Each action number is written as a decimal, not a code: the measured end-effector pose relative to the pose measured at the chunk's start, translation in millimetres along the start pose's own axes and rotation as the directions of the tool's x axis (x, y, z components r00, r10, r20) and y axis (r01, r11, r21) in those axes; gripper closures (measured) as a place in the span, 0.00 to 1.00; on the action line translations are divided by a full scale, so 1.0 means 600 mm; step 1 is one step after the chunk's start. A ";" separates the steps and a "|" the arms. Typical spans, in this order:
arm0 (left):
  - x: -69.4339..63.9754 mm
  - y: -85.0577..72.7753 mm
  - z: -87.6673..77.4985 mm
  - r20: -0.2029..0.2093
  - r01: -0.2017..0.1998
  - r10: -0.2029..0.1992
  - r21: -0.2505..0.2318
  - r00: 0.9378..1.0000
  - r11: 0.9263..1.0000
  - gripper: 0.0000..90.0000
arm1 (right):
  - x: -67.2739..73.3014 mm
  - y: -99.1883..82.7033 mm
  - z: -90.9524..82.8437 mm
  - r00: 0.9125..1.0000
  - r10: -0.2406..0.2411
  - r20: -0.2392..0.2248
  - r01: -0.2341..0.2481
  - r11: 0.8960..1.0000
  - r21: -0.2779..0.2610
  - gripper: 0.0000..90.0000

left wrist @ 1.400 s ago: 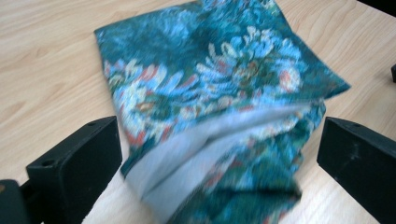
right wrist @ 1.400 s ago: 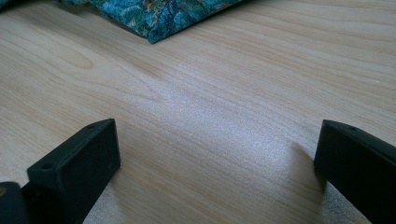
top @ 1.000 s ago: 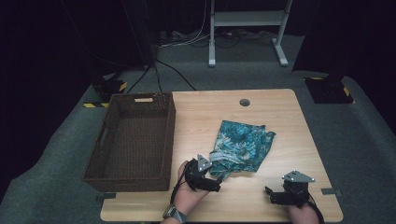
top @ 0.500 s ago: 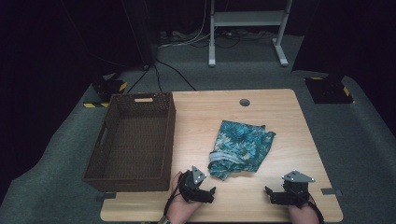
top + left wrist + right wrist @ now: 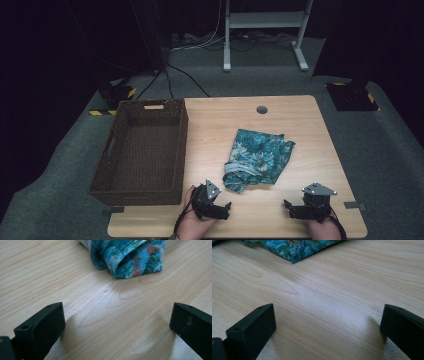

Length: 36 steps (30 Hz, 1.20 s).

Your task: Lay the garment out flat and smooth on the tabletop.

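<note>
1. I have the left gripper (image 5: 223, 209) low over the near edge of the worktop (image 5: 300, 130), just short of the near corner of the folded cloth (image 5: 257, 159). Its jaws stand wide apart with nothing between them — bare wood grain shows in the gap in the left gripper view.

2. The right gripper (image 5: 290, 208) sits near the front right of the worktop, well apart from the cloth. Its jaws are also spread wide and carry nothing.

3. The cloth is a teal floral-print piece, folded into a rough block. It lies on the worktop a little right of centre, toward the near half, between the 2 grippers but farther back than both.

4. In the left gripper view the cloth (image 5: 130, 257) shows a rolled, doubled fold at its near corner, with red and blue flecks in the print. It rests flat on the wood, apart from both jaws.

5. In the right gripper view 1 pointed corner of the cloth (image 5: 294, 248) lies at the top left of the frame, flat on the wood — clear of that gripper.

6. A dark brown wicker basket (image 5: 181, 145) stands on the left part of the worktop, its long side running front to back. It has a handle slot in its far wall. The cloth lies to its right, not touching it.

7. A round hole (image 5: 261, 109) sits in the worktop near the far edge.
</note>
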<state>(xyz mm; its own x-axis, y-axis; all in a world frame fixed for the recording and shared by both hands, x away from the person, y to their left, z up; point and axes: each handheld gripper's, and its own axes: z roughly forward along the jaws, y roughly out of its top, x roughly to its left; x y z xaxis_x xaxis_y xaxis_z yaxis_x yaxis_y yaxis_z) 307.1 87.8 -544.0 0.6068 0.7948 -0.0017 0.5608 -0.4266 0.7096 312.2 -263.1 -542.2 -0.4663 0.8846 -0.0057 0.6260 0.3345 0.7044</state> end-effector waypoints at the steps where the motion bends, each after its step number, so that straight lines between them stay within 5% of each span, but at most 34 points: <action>1: -0.001 0.000 0.000 0.003 0.000 0.000 0.000 1.000 1.000 0.00 | 0.000 0.000 0.000 1.000 0.000 0.000 0.000 1.000 0.000 0.00; 15: -0.006 0.002 0.001 -0.002 0.003 -0.003 0.001 1.000 1.000 0.00 | 0.000 0.001 0.001 1.000 -0.004 -0.003 0.004 1.000 0.000 0.00; 21: -0.003 0.010 0.002 0.023 0.046 -0.046 0.009 0.999 0.999 0.01 | 0.000 0.001 0.001 1.000 -0.006 -0.008 0.006 1.000 0.000 0.00; 28: -0.005 0.040 -0.001 0.046 0.021 -0.021 0.005 0.999 1.000 0.03 | 0.000 0.001 0.001 1.000 -0.009 -0.012 0.009 1.000 0.000 0.00; 36: -0.012 0.095 -0.002 0.042 -0.016 0.018 -0.055 0.999 0.998 0.09 | 0.000 0.001 0.001 1.000 -0.009 -0.013 0.009 1.000 0.000 0.00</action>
<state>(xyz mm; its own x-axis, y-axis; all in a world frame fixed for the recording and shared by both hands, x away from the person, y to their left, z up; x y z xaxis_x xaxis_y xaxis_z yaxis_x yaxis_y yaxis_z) 333.9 58.2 -502.7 0.6398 0.7683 -0.0186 0.5195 -0.4145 0.7472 312.6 -262.6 -542.0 -0.4800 0.8772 -0.0034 0.6219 0.3430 0.7040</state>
